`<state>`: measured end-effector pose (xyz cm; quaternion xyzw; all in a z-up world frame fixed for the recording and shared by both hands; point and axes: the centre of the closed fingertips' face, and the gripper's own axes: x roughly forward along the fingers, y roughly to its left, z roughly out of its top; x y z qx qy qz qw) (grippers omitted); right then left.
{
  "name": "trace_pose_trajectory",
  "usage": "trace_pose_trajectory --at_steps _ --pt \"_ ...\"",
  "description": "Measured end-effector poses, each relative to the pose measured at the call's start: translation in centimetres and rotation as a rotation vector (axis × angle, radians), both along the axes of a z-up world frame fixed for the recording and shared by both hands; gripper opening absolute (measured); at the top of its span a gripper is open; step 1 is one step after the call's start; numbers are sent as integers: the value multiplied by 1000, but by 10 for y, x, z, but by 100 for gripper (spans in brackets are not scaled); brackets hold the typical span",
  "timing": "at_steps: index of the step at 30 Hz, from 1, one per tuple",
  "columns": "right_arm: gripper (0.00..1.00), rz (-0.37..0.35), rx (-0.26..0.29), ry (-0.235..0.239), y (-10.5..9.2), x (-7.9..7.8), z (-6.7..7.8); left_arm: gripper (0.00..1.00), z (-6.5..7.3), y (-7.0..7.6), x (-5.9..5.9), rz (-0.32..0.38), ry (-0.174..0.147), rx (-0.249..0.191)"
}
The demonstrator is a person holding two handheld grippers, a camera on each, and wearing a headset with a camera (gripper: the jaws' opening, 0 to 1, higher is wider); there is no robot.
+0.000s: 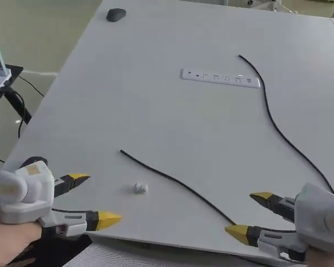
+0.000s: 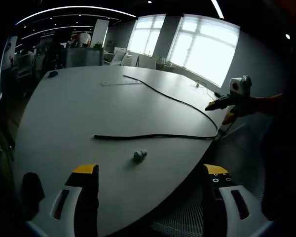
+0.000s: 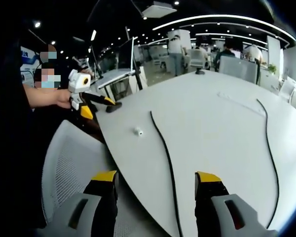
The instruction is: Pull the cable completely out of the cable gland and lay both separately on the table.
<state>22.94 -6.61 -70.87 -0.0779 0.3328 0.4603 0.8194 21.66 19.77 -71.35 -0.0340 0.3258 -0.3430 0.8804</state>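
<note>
Left hand-held gripper (image 1: 100, 197) sits at the near left edge of the surface (image 1: 156, 111), jaws spread wide with nothing between them. My right hand-held gripper (image 1: 242, 212) is at the near right edge, jaws equally apart and empty. Between them the black cable (image 1: 172, 179) lies loose on the surface, running diagonally toward the near edge. The small white cable gland (image 1: 140, 188) lies separate, just beside the cable on my left. Farther off are a white power strip (image 1: 220, 77) and a longer black cord (image 1: 278, 128).
</note>
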Motion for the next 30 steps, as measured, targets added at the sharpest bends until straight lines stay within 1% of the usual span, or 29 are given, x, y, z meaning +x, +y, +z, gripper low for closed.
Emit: trace_pose_trajectory --at_steps 4,6,7,8,10,14,18,21,24,27,30 --pt "65 -3 -4 14 -6 -1 -4 87 -1 -2 -5 -14 19 5" --pt "66 -3 4 18 -7 -2 -1 88 -1 -4 -6 -18 23 6" --pt "66 -3 6 19 -7 -2 -1 88 1 -4 -6 -19 17 10" --pt "67 1 6 18 -8 -2 -1 88 2 -5 -5 -18 14 6" --pt "67 7 1 17 -9 -3 -1 88 4 -6 -5 -12 18 -3" --pt "67 17 4 13 -9 -1 0 88 5 -9 -6 -20 18 -1" --pt "67 14 15 11 -7 0 2 88 7 -11 -5 -16 18 -8" --pt "67 13 20 12 -5 -1 1 86 8 -13 -5 -19 26 -10" --pt "67 16 18 11 -4 -1 0 87 10 -13 -2 -9 27 -26" --pt "67 14 22 12 -3 -1 1 87 12 -14 0 -14 18 -23" --pt "67 11 20 14 -4 -1 0 87 12 -14 1 -10 21 -29"
